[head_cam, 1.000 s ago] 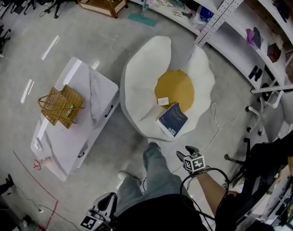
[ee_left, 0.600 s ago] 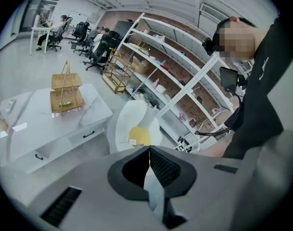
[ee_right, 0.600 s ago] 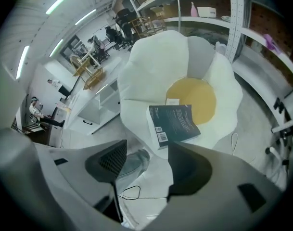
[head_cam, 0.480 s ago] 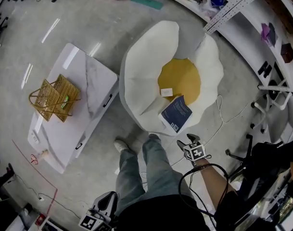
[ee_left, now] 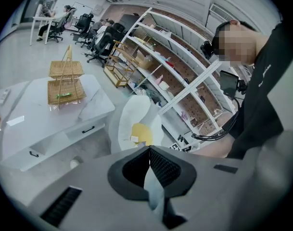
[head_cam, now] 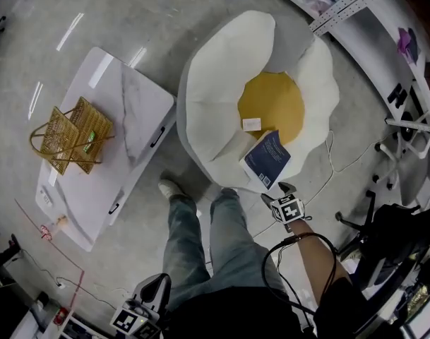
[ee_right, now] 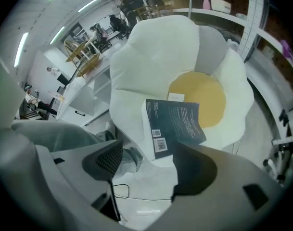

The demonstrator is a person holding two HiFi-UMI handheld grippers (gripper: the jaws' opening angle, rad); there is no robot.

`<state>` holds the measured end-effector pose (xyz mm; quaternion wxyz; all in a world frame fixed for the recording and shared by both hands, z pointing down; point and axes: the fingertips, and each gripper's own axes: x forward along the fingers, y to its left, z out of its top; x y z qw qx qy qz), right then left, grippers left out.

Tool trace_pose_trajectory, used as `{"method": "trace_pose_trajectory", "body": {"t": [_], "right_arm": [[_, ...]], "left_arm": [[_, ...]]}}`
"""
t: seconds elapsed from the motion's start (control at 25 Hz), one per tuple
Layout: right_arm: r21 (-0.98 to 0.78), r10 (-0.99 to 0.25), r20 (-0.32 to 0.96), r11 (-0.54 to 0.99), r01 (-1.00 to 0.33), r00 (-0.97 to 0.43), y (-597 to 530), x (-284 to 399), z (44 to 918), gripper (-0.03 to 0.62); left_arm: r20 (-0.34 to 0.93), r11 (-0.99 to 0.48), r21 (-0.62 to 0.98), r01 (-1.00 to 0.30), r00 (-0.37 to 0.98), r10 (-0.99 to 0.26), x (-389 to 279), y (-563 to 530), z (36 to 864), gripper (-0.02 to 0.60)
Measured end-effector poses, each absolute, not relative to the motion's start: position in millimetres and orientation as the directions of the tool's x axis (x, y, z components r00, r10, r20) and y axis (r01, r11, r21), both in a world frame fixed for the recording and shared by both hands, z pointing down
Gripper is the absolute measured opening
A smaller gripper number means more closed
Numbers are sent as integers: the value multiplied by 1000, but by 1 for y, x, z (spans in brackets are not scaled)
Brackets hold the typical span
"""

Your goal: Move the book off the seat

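Observation:
A dark blue book [head_cam: 267, 159] lies face down on the near lobe of the seat [head_cam: 222, 83], a white egg-shaped beanbag with a yellow centre. A small white card [head_cam: 251, 124] rests just beyond the book. My right gripper [head_cam: 279, 193] hovers just short of the book's near edge, its jaws opening with nothing between them. In the right gripper view the book [ee_right: 174, 124] lies right ahead of the right gripper [ee_right: 148, 162], barcode toward me. My left gripper [head_cam: 147, 306] hangs low by the person's hip; in its own view the left gripper [ee_left: 149, 150] is shut and empty.
A white marble-top table [head_cam: 130, 111] stands left of the seat and carries a wicker basket [head_cam: 70, 136]. White shelving [head_cam: 384, 20] runs behind the seat. A cable [head_cam: 327, 175] trails over the floor at its right. The person's legs [head_cam: 222, 246] stand at the seat's front.
The person has stepped up to the seat. My right gripper has moved forward, closer to the book's near edge. The left gripper stays low at the side.

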<state>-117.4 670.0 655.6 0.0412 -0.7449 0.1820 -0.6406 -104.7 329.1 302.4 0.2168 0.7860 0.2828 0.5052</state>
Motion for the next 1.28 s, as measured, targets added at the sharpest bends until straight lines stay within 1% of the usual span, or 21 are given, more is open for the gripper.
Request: {"method": "trace_pose_trajectory", "body": {"t": [0.24, 0.44, 0.6, 0.72, 0.84, 0.92, 1.04, 1.12, 1.28], "right_arm": [[-222, -257, 964, -919, -325, 68, 660, -120, 691, 322], [-160, -190, 981, -919, -359, 47, 656, -120, 717, 331], [-111, -135, 990, -897, -428, 26, 651, -129, 741, 334], [-59, -74, 997, -883, -465, 16, 650, -133, 759, 336], [-4, -10, 1000, -892, -452, 11, 655, -130, 774, 336], [25, 26, 1000, -897, -442, 4, 659, -127, 782, 336], [50, 65, 998, -895, -443, -18, 659, -128, 792, 341], [67, 88, 996, -896, -439, -28, 657, -131, 797, 341], [132, 152, 988, -892, -432, -12, 658, -131, 806, 342]], "left_arm": [[688, -755, 614, 231, 314, 655, -89, 302, 331, 6], [695, -760, 608, 228, 309, 649, -73, 292, 356, 6], [688, -748, 623, 228, 295, 663, -60, 291, 377, 6], [671, -740, 634, 224, 316, 670, -42, 290, 391, 6], [642, -718, 664, 207, 334, 690, -22, 299, 400, 6], [651, -710, 671, 213, 290, 701, -27, 297, 410, 6], [650, -702, 680, 210, 271, 710, -26, 297, 420, 6], [652, -693, 688, 217, 234, 721, -30, 299, 427, 6], [630, -661, 714, 230, 200, 751, -29, 315, 442, 6]]}}
